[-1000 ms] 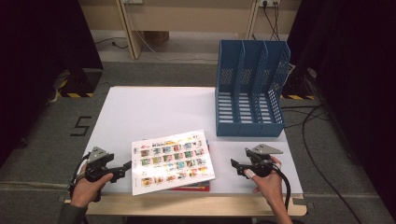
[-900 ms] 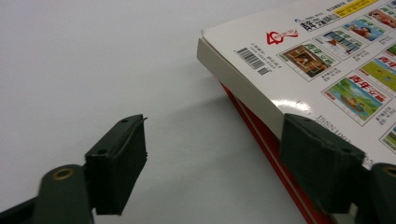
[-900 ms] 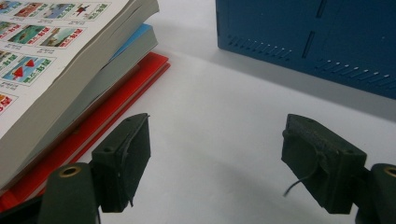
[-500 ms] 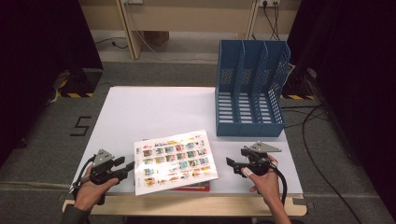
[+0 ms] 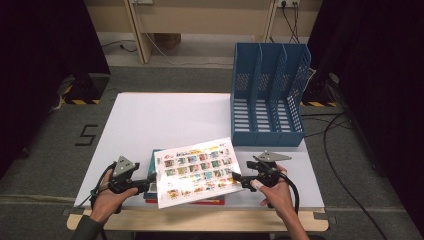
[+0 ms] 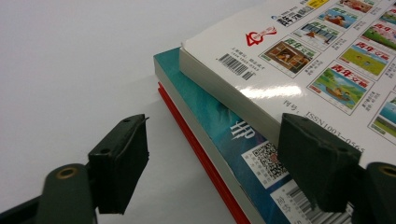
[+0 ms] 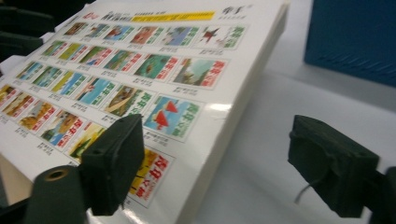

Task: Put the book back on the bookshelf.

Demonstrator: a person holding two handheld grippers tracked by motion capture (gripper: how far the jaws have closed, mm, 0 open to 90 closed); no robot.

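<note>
Books: we've got the glossy white picture-grid magazine [image 5: 196,171] lying unlifted on its stack, blue slotted file rack [image 5: 268,95] unfilled. Left claw [image 6: 205,158] and right claw [image 7: 219,154] gape released at its edges, both having just been opening.

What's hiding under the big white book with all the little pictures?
Under the white book lies a teal book, and under that a red one, on the table. Their covers are mostly hidden.

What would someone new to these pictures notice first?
Likely the white glossy book covered in small colourful pictures, lying crooked on top of a teal book and a red book at the near edge of the white table. The left gripper and right gripper flank it, jaws open. Behind stands a tall blue perforated plastic file rack.
</note>
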